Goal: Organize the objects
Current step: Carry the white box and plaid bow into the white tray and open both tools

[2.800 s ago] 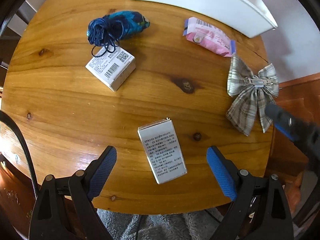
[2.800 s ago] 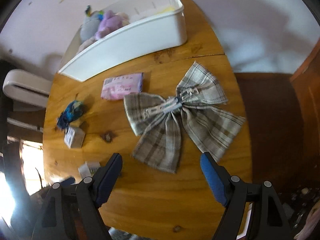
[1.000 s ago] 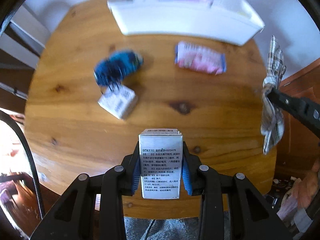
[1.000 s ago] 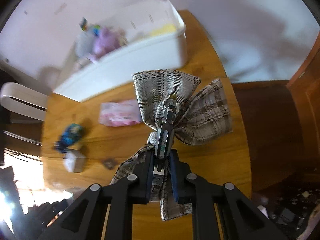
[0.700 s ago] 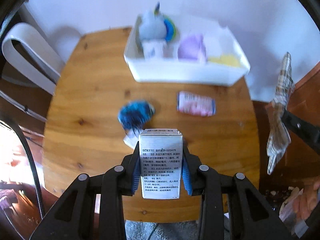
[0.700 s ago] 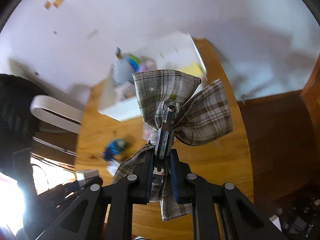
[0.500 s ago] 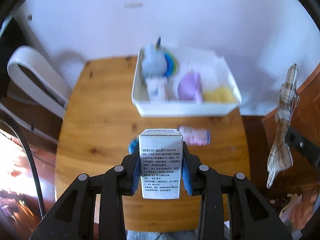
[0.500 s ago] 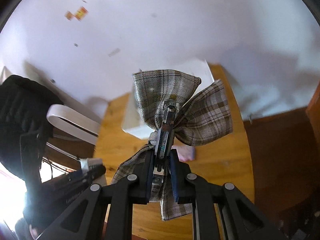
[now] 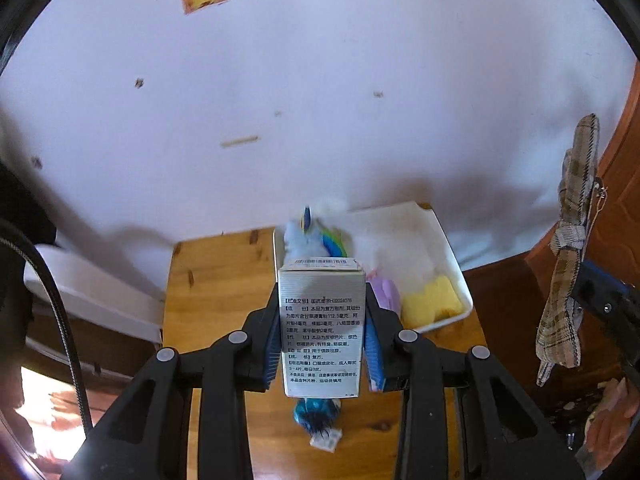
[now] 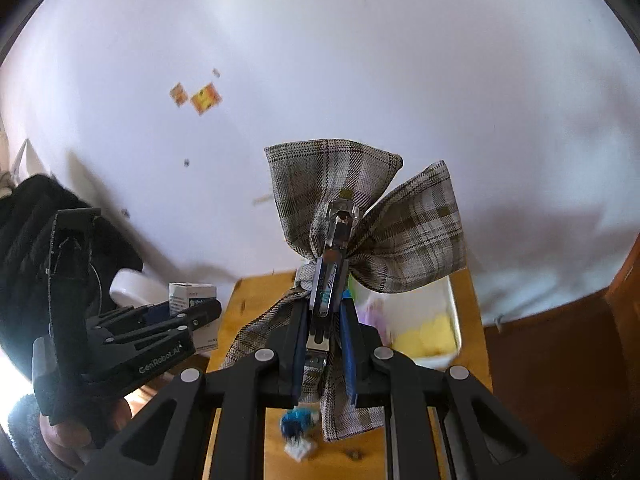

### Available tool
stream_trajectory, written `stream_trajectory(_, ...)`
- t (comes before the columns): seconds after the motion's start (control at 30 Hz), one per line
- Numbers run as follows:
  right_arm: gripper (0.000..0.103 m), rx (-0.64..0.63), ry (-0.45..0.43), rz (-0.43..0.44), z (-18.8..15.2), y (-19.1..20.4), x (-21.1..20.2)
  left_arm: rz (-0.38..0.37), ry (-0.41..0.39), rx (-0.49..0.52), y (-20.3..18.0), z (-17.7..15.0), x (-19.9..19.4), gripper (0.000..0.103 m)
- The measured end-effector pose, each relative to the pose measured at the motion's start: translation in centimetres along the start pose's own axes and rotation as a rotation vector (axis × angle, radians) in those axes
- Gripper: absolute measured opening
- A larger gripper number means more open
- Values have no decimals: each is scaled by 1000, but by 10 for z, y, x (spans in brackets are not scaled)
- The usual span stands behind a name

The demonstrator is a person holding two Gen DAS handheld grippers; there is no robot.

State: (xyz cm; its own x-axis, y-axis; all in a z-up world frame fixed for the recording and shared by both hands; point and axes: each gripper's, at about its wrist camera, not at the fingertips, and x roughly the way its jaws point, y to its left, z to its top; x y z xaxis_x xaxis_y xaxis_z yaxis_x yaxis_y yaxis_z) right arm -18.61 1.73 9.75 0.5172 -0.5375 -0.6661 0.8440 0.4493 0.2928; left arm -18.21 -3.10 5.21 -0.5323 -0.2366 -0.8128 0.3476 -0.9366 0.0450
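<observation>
left tool [image 9: 323, 346] | raised medicine box [image 9: 322, 324] off table || right tool [image 10: 323, 346] | lifted plaid bow [image 10: 362, 224]

Daylight floods in low on the left, blowing out to pure white glare at that edge in both views. The wall [image 9: 320, 80] is bright and evenly lit, with soft grey shadows pooling where it meets the table [image 9: 208, 280]. Both views bulge heavily, ringed by a black border. The box [image 9: 322, 324] is sharp, its print readable, and the plaid bow [image 10: 360, 216] is crisp too. The white tray [image 9: 452, 264] and its soft toys are smeared, and the blue bundle [image 10: 294, 420] is blurred.
</observation>
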Motion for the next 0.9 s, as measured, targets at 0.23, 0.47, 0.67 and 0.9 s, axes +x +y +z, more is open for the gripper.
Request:
stream_trajectory(0.23, 16, 24, -18, -30, 35, -4, 34, 7, 18, 17, 1, 36, 30, 37)
stream_trajectory(0.47, 16, 43, 19, -45, 45, -9, 67, 14, 91, 24, -2, 43, 69, 37)
stream_trajectory(0.67, 16, 63, 77, -63, 42, -22, 98, 41, 128, 42, -5, 41, 94, 37)
stream_trajectory(0.9, 17, 67, 141, -88, 34, -33, 129, 70, 160, 58, -5, 37, 108, 38)
